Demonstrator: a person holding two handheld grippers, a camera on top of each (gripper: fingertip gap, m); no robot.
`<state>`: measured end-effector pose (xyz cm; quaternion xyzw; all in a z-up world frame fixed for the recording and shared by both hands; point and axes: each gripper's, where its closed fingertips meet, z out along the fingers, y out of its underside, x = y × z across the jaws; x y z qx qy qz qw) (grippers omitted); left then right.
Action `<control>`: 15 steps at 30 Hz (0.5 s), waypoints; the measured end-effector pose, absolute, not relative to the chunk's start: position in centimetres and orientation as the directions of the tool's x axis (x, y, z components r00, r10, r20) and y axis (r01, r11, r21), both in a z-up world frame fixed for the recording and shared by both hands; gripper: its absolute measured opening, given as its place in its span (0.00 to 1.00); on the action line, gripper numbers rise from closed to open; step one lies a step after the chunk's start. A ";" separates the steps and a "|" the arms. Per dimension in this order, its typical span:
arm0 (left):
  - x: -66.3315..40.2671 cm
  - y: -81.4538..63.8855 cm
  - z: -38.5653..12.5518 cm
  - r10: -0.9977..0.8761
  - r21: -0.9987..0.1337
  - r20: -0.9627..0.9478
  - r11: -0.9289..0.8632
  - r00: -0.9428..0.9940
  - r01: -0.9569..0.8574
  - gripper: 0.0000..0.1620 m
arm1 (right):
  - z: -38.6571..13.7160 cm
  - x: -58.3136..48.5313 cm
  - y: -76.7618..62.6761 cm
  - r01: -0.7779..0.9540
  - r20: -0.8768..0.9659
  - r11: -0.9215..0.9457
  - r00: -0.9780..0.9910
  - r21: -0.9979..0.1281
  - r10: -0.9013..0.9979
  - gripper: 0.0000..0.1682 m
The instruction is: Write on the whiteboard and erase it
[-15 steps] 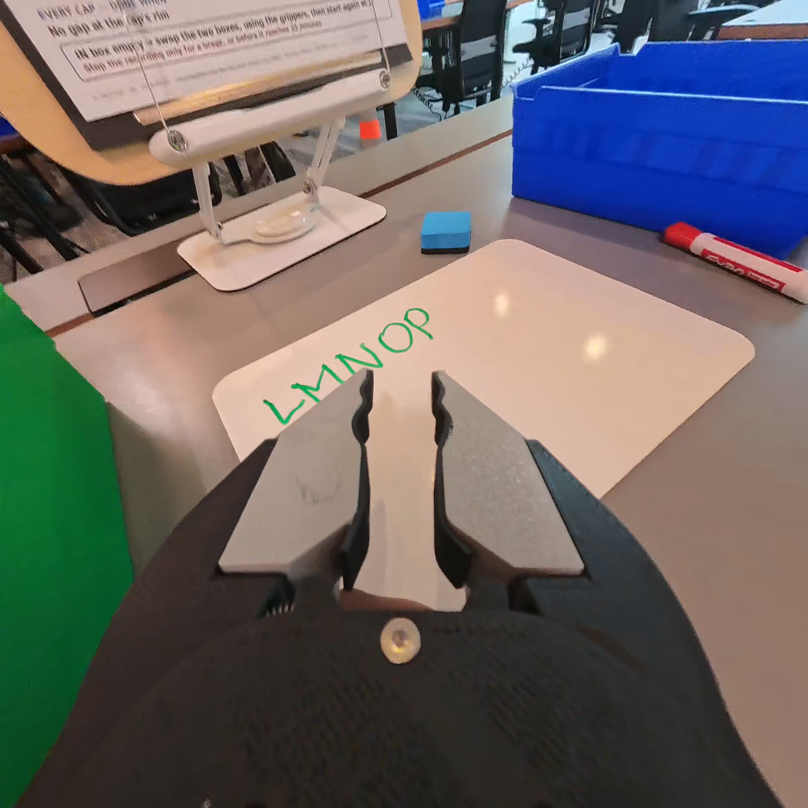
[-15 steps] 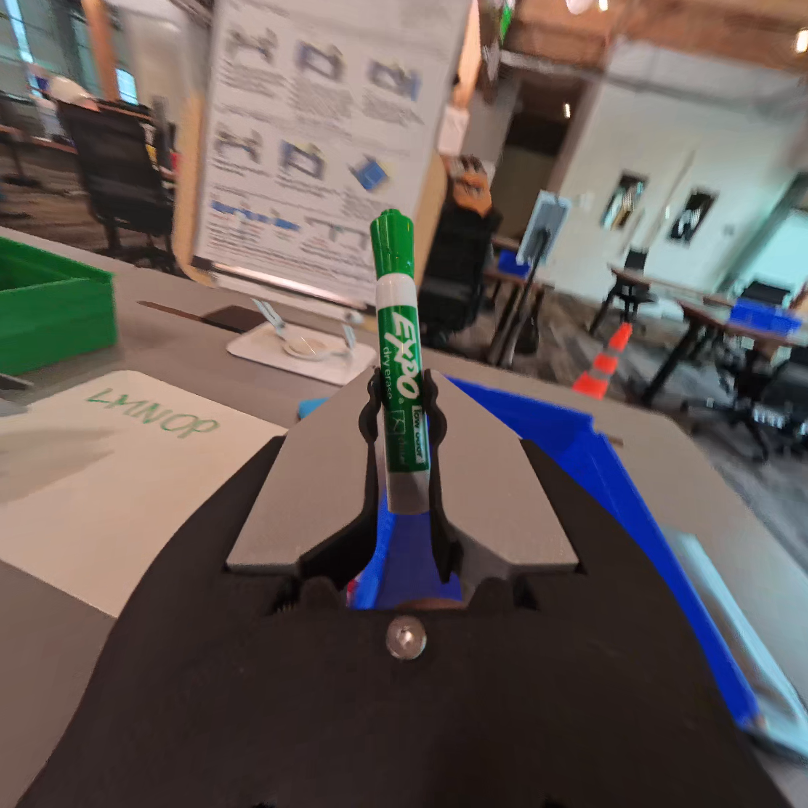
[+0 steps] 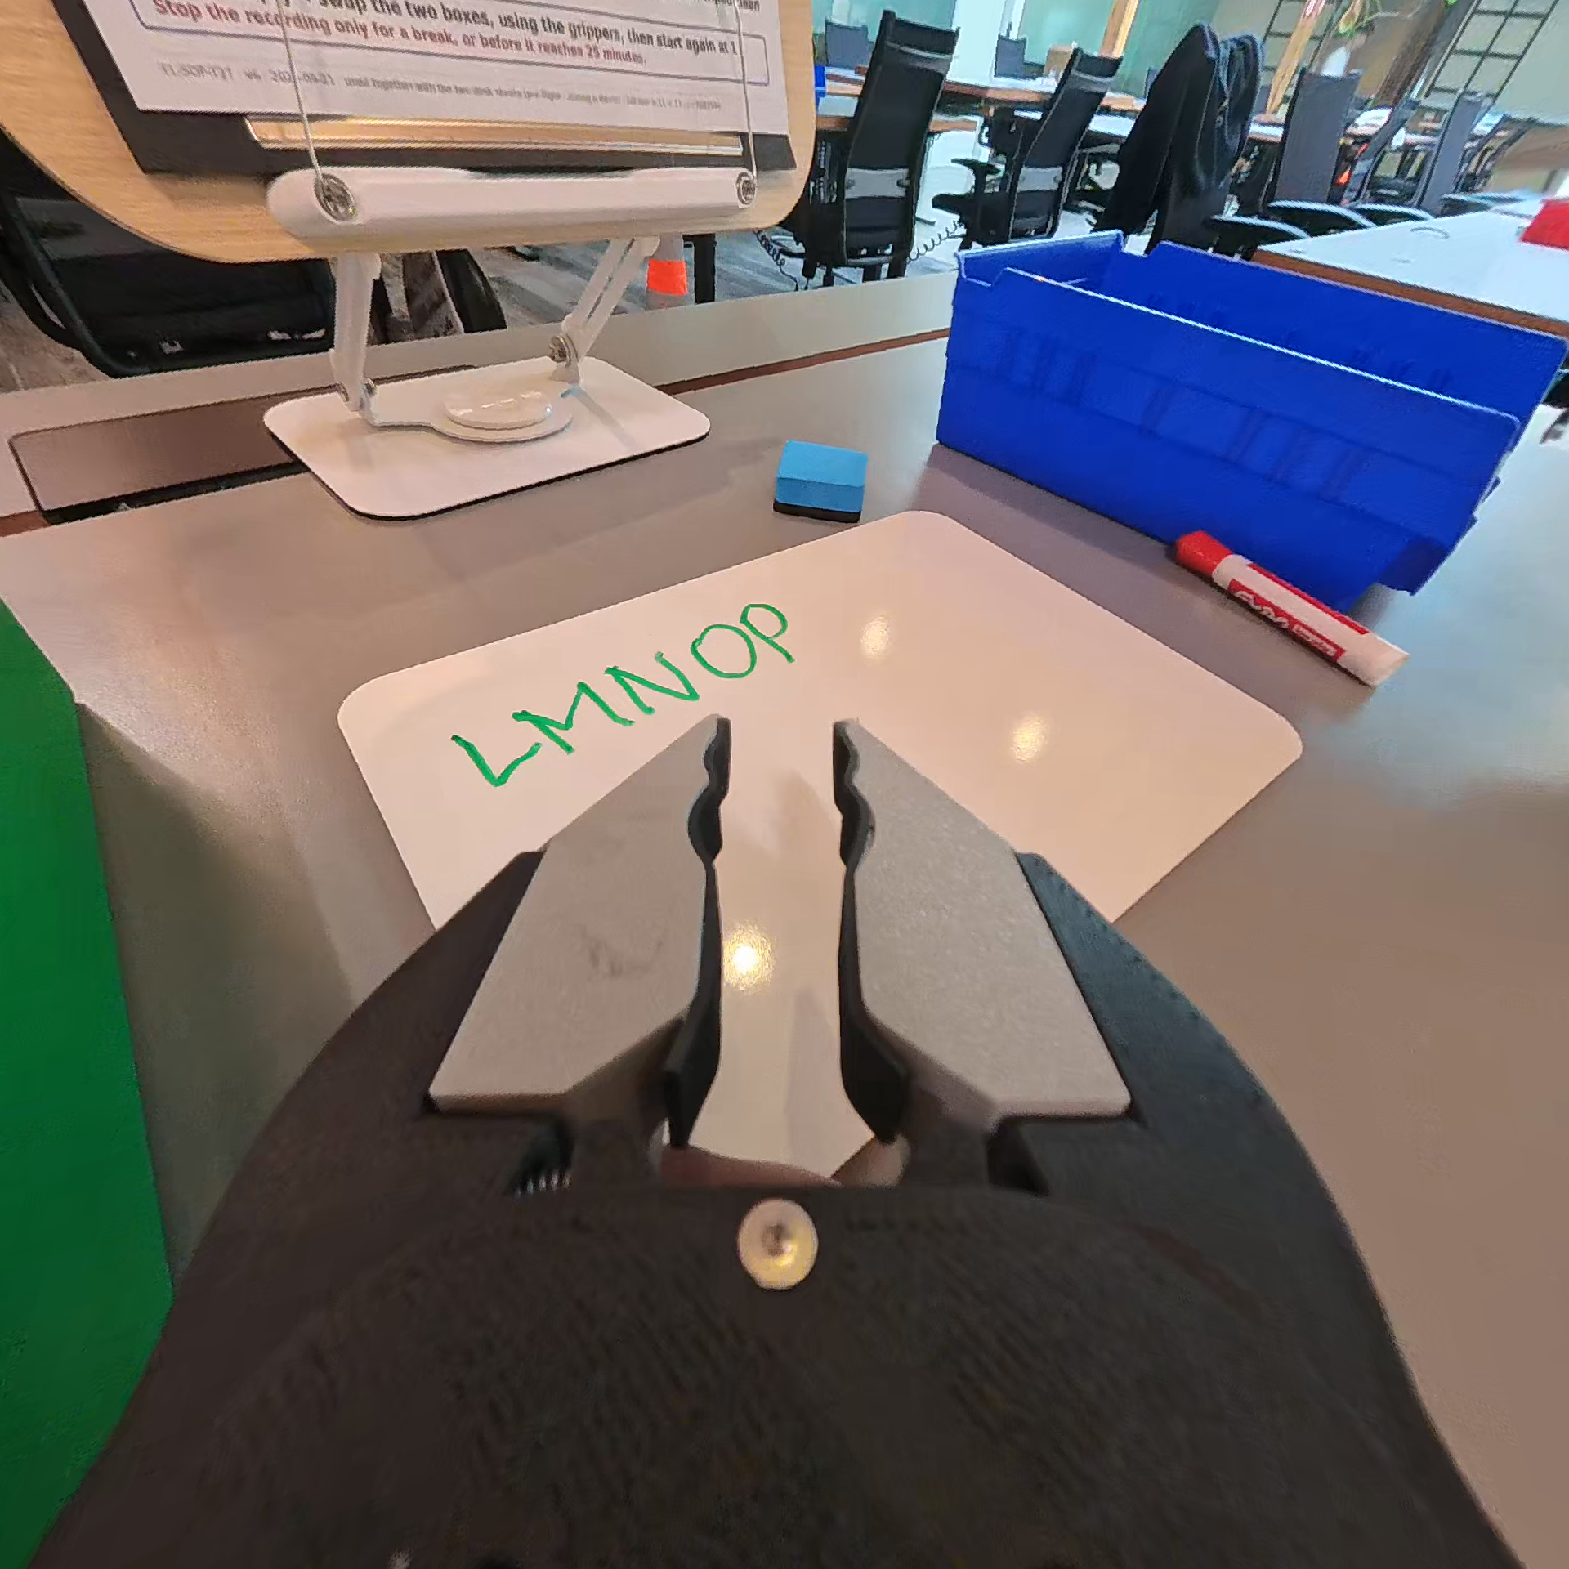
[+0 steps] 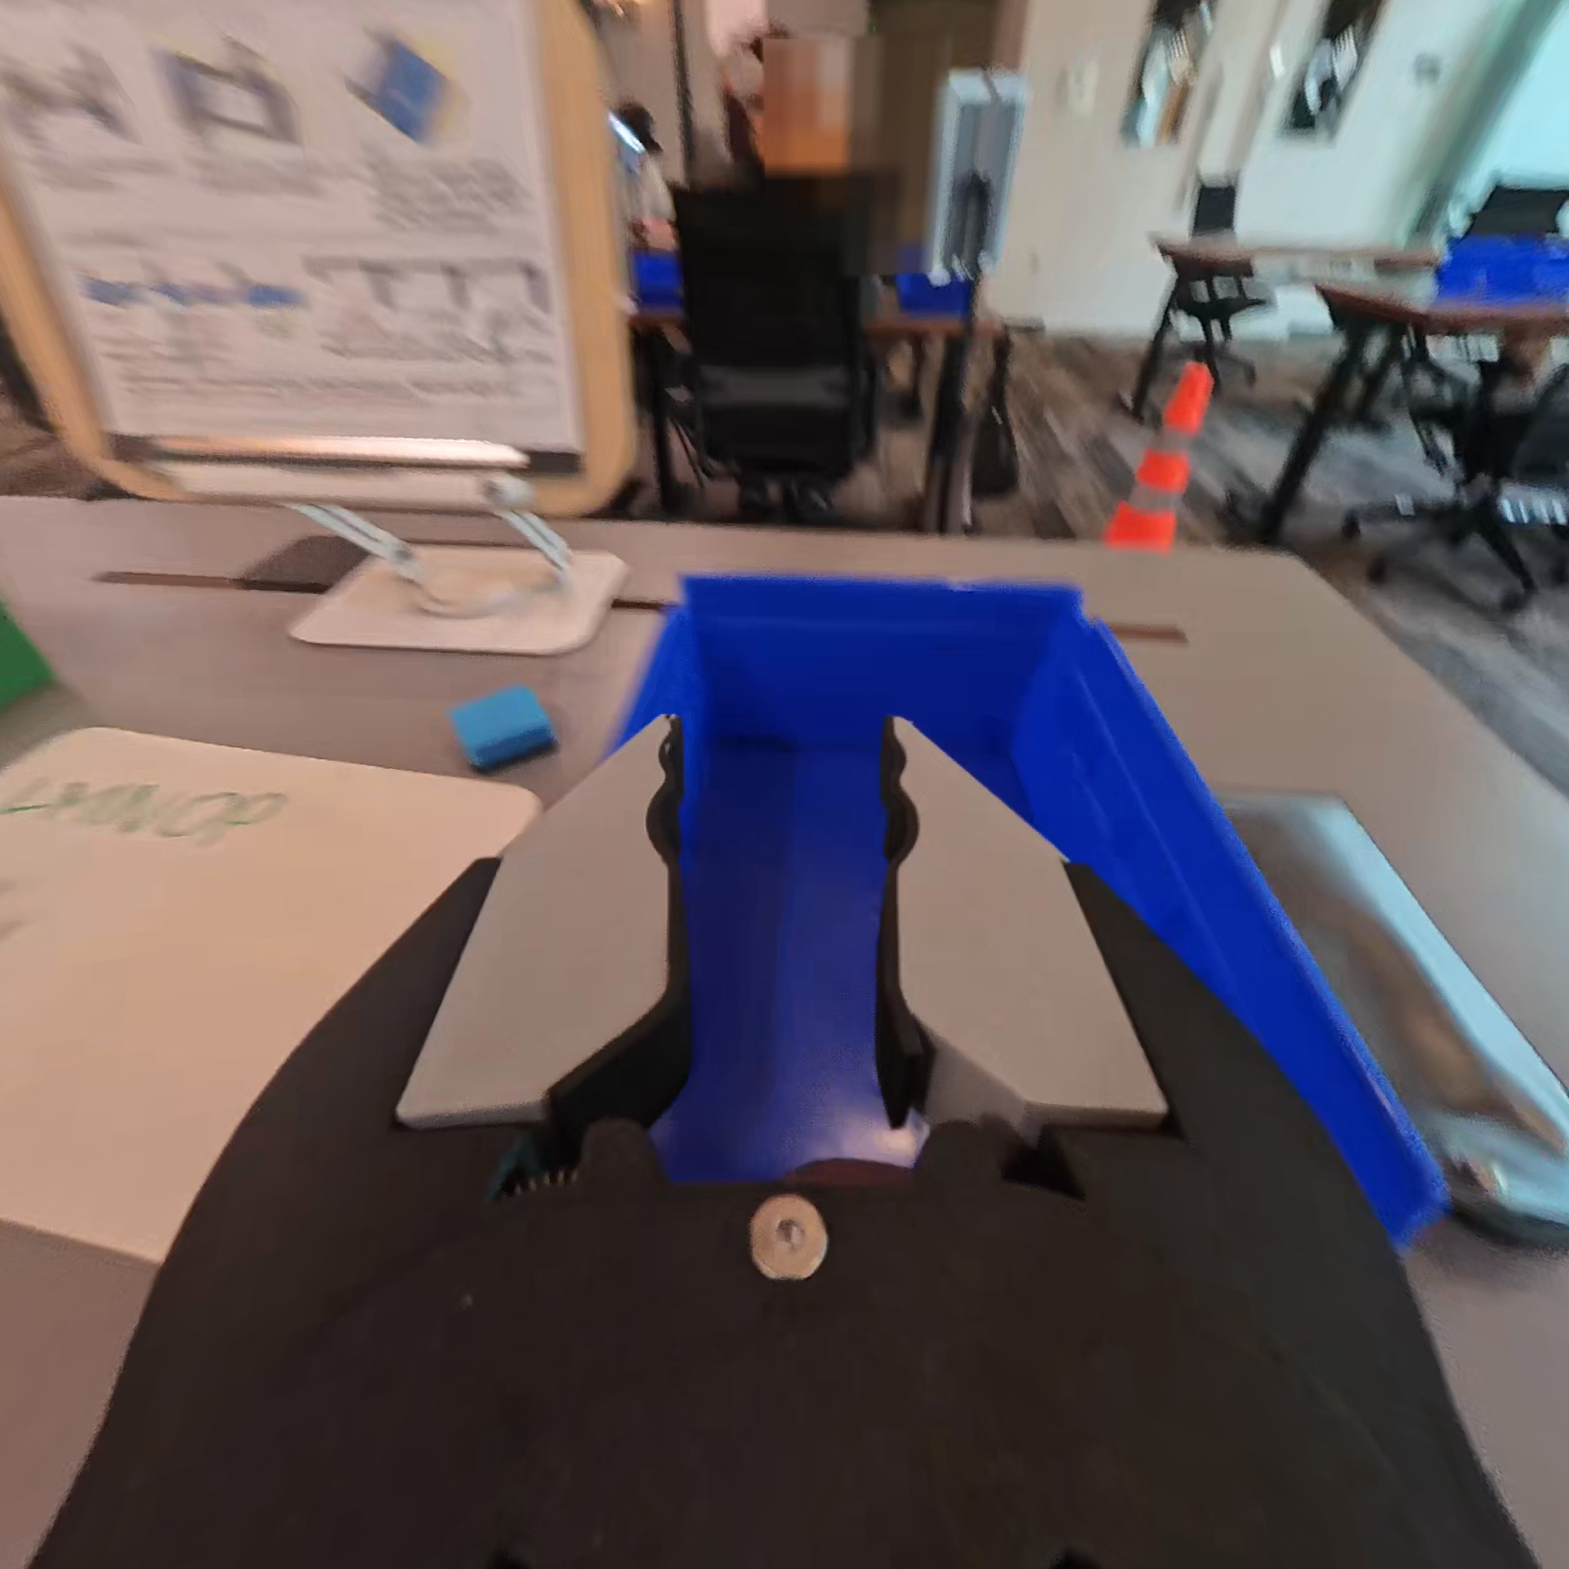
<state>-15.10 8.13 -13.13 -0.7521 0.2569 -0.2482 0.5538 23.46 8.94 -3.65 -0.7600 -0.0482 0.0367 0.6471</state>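
Both tools gape empty, the right tool (image 4: 777,730) over the blue bin (image 4: 1104,764).

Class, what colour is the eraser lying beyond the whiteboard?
The eraser is light blue with a black underside, clearest in the left wrist view.

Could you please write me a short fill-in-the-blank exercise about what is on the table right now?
1. The writing on the whiteboard is ____ in colour.
2. The eraser lies on the table between the whiteboard and the white ____.
3. The marker beside the blue bin has a ____ cap.
4. The right tongs hang over the blue bin, open and holding ____.

Missing words: green; stand; red; nothing
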 end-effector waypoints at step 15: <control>-15.2 8.0 -12.8 -0.661 -0.969 0.050 -0.213 0.749 -0.123 0.14 | -12.8 3.3 22.9 0.419 0.120 -0.525 0.852 -0.741 0.510 0.37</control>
